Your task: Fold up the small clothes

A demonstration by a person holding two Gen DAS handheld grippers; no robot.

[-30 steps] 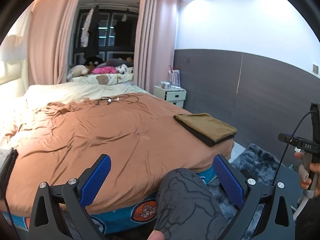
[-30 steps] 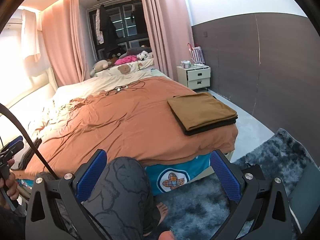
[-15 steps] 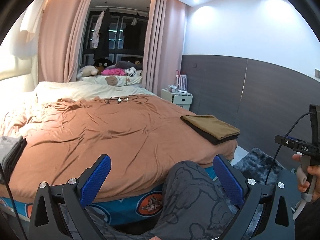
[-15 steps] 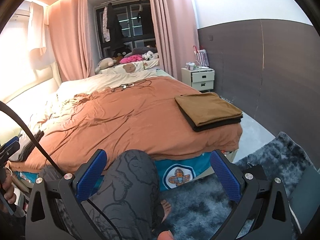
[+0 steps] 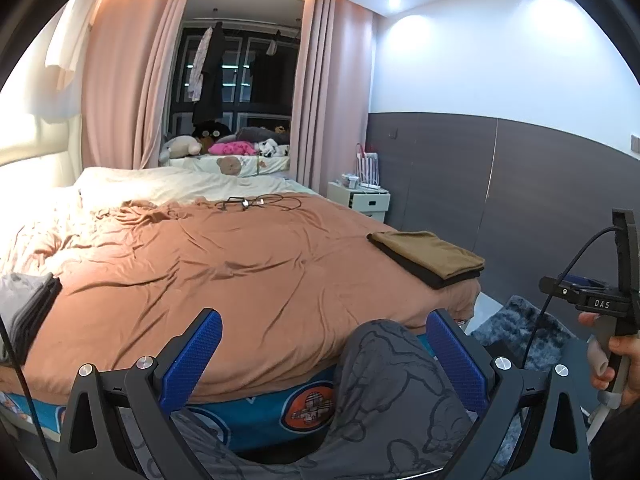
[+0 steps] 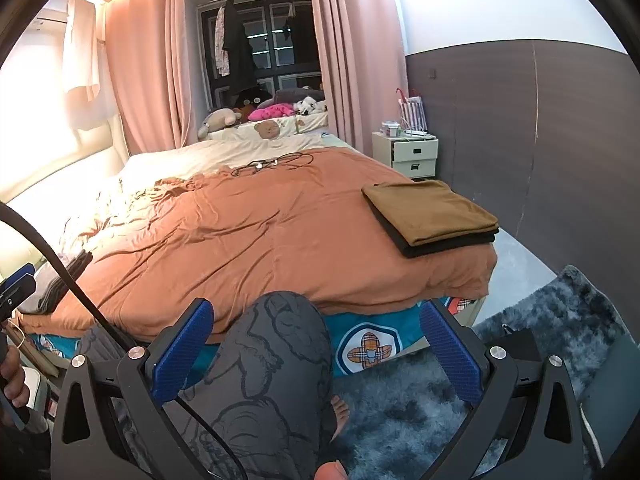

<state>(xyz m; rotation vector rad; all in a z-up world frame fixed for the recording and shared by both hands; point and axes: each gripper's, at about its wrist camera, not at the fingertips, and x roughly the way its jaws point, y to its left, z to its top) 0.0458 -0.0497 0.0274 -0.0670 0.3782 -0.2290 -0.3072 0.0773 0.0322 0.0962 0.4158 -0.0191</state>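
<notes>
The left gripper [image 5: 323, 354], black-framed with blue textured pads, is spread wide and holds nothing; between its fingers shows the person's knee in grey patterned trousers [image 5: 394, 376], close to the foot of the bed. The right gripper [image 6: 316, 350] is likewise wide apart and empty, held over the same knee and the shaggy blue-grey rug [image 6: 540, 340], with a bare foot [image 6: 340, 410] just visible on it. In the left view a hand [image 5: 612, 364] grips the right tool's handle at the frame's right edge.

Ahead lies a bed covered by a rumpled orange-brown sheet [image 6: 256, 232]. On its near right corner sits a folded stack of clothes, a tan-brown piece on top of a black one [image 6: 430, 214], lying flat, its long axis running from the bed's foot toward the far end. At the near left edge rests a smaller pile of grey and dark garments [image 5: 24, 308], partly cut off.

Farther up the sheet lies a tangle of black cables [image 6: 272, 163]. A white two-drawer bedside cabinet [image 6: 412, 154] stands beside the bed against the dark panelled wall, and soft toys [image 6: 256, 114] are heaped before the pink curtains.
</notes>
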